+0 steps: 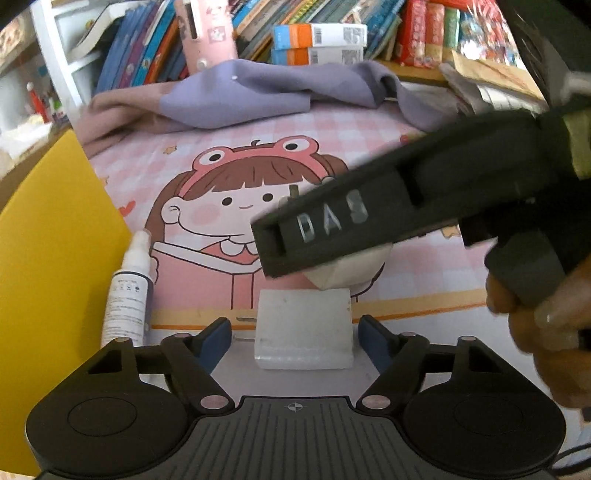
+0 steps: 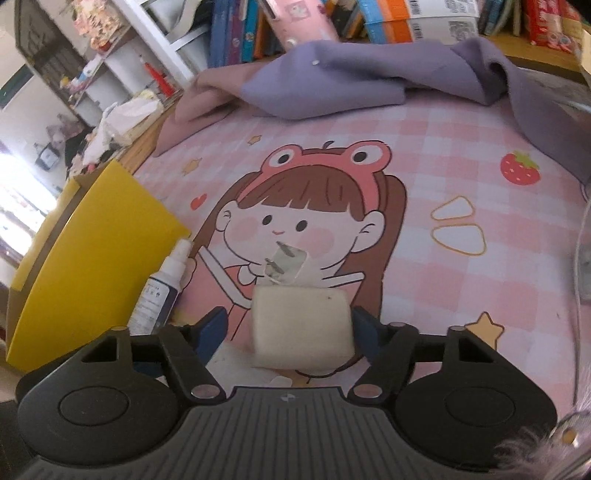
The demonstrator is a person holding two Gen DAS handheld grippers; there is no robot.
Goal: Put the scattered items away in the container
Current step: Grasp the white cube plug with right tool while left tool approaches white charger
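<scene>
A white block [image 1: 303, 334] lies on the pink cartoon mat between the open fingers of my left gripper [image 1: 295, 338], with a gap on each side. My right gripper [image 2: 290, 332] holds a second white block [image 2: 301, 326] between its blue pads; it looks lifted. In the left wrist view this gripper [image 1: 369, 236] crosses from the right with its block [image 1: 345, 271] just above the lying block. A small spray bottle [image 1: 129, 291] lies left of the blocks, beside the yellow container [image 1: 48, 280]; both also show in the right wrist view, the bottle [image 2: 162, 288] and the container [image 2: 92, 258]. A small clear packet [image 2: 286, 264] lies on the mat.
A purple cloth [image 1: 258, 92] is heaped along the mat's far edge. Behind it stand books, a pink bottle [image 1: 207, 33] and orange-blue boxes [image 1: 317, 44]. White shelves [image 2: 110, 74] stand to the left.
</scene>
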